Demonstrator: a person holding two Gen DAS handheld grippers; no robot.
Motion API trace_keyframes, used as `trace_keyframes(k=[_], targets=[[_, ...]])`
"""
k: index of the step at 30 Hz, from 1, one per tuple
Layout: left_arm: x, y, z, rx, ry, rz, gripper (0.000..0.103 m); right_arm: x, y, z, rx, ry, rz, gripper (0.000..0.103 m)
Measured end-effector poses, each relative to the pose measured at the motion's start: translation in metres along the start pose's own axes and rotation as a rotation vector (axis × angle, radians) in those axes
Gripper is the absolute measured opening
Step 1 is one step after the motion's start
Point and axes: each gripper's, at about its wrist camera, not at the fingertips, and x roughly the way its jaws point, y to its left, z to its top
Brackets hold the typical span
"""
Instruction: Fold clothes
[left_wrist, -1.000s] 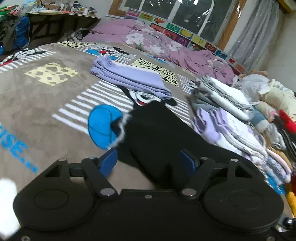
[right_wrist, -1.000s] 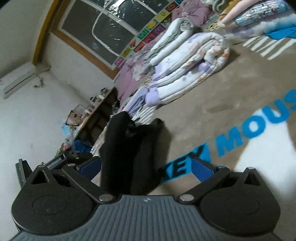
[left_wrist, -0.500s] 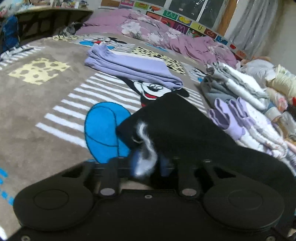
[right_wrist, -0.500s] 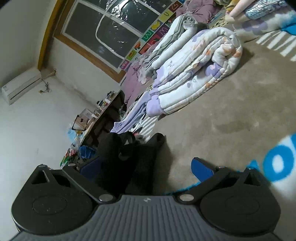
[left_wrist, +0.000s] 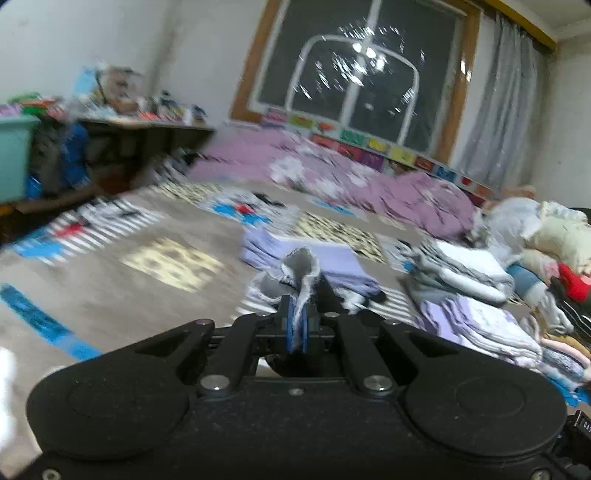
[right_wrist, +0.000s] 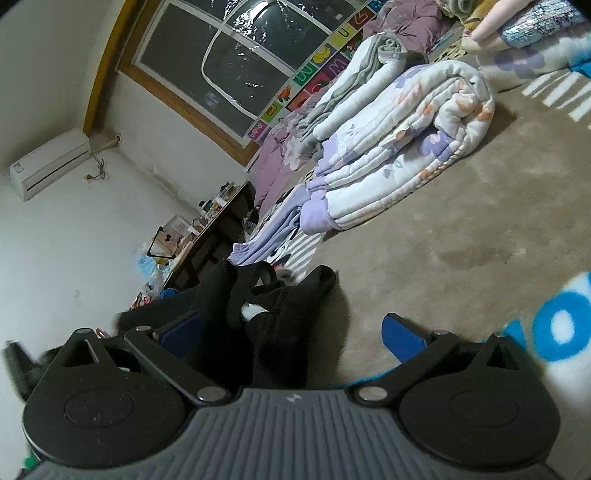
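A black garment with a pale fleecy lining (right_wrist: 273, 325) lies bunched on the brown printed blanket (right_wrist: 461, 236). My left gripper (left_wrist: 297, 325) is shut on an edge of it; the grey-white lining (left_wrist: 301, 269) sticks up between the blue pads, lifted above the bed. My right gripper (right_wrist: 291, 332) is open, low over the blanket, with the black garment lying between its blue pads (right_wrist: 402, 336).
A folded lilac garment (left_wrist: 314, 258) lies just ahead. A pile of folded clothes (left_wrist: 476, 295) is on the right; in the right wrist view it shows as a rolled floral quilt stack (right_wrist: 399, 147). Purple bedding (left_wrist: 351, 177) lies under the window. A cluttered table (left_wrist: 140, 125) stands at the left.
My left gripper has shut on the garment's edge and lifted it, tilting the view up toward the window. My right gripper has stayed open and barely moved.
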Motion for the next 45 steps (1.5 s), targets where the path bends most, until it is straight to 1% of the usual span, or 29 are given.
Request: trace_keyframes(k=[3, 7, 9, 12, 19, 21, 23, 24, 25, 27, 29, 31, 35, 38, 41, 44, 45], targets=[[-0.018, 0.025, 0.008, -0.010, -0.008, 0.063, 0.002, 0.001, 0.006, -0.002, -0.028, 0.014, 0.002, 0.103], [-0.019, 0.054, 0.006, -0.036, 0.003, 0.125, 0.002, 0.004, 0.015, -0.007, -0.077, 0.032, -0.008, 0.103], [-0.018, 0.066, 0.003, -0.055, 0.021, 0.148, 0.002, 0.004, 0.018, -0.009, -0.097, 0.038, -0.015, 0.103], [-0.011, 0.080, 0.000, -0.084, 0.032, 0.163, 0.002, 0.004, 0.020, -0.012, -0.112, 0.043, -0.028, 0.103], [0.025, 0.118, -0.021, -0.121, 0.121, 0.237, 0.002, 0.003, 0.021, -0.015, -0.129, 0.042, -0.046, 0.103], [0.043, 0.131, -0.031, -0.147, 0.197, 0.253, 0.003, 0.003, 0.022, -0.015, -0.129, 0.043, -0.046, 0.103], [0.054, 0.139, -0.042, -0.165, 0.221, 0.264, 0.008, 0.002, 0.022, -0.015, -0.128, 0.047, -0.045, 0.102], [0.056, 0.142, -0.047, -0.175, 0.226, 0.282, 0.020, 0.001, 0.024, -0.016, -0.130, 0.052, -0.041, 0.101], [0.056, 0.145, -0.049, -0.194, 0.225, 0.281, 0.038, 0.000, 0.026, -0.017, -0.131, 0.058, -0.037, 0.100], [0.054, 0.150, -0.052, -0.231, 0.217, 0.269, 0.056, -0.001, 0.030, -0.020, -0.137, 0.070, -0.028, 0.096], [0.051, 0.154, -0.052, -0.257, 0.212, 0.249, 0.056, 0.001, 0.038, -0.025, -0.149, 0.093, -0.011, 0.094], [0.052, 0.158, -0.053, -0.275, 0.219, 0.229, 0.058, 0.009, 0.043, -0.030, -0.155, 0.118, -0.011, 0.094], [0.050, 0.166, -0.056, -0.308, 0.223, 0.184, 0.058, 0.028, 0.049, -0.032, -0.188, 0.168, -0.045, 0.095], [0.051, 0.170, -0.057, -0.330, 0.221, 0.162, 0.059, 0.036, 0.043, -0.027, -0.142, 0.176, -0.038, 0.095], [0.052, 0.172, -0.059, -0.347, 0.217, 0.146, 0.059, 0.040, 0.038, -0.024, -0.092, 0.184, -0.010, 0.095], [0.054, 0.167, -0.059, -0.329, 0.215, 0.142, 0.059, 0.041, 0.036, -0.024, -0.068, 0.183, 0.002, 0.095], [0.055, 0.164, -0.060, -0.314, 0.215, 0.142, 0.059, 0.042, 0.037, -0.024, -0.063, 0.185, 0.000, 0.092]])
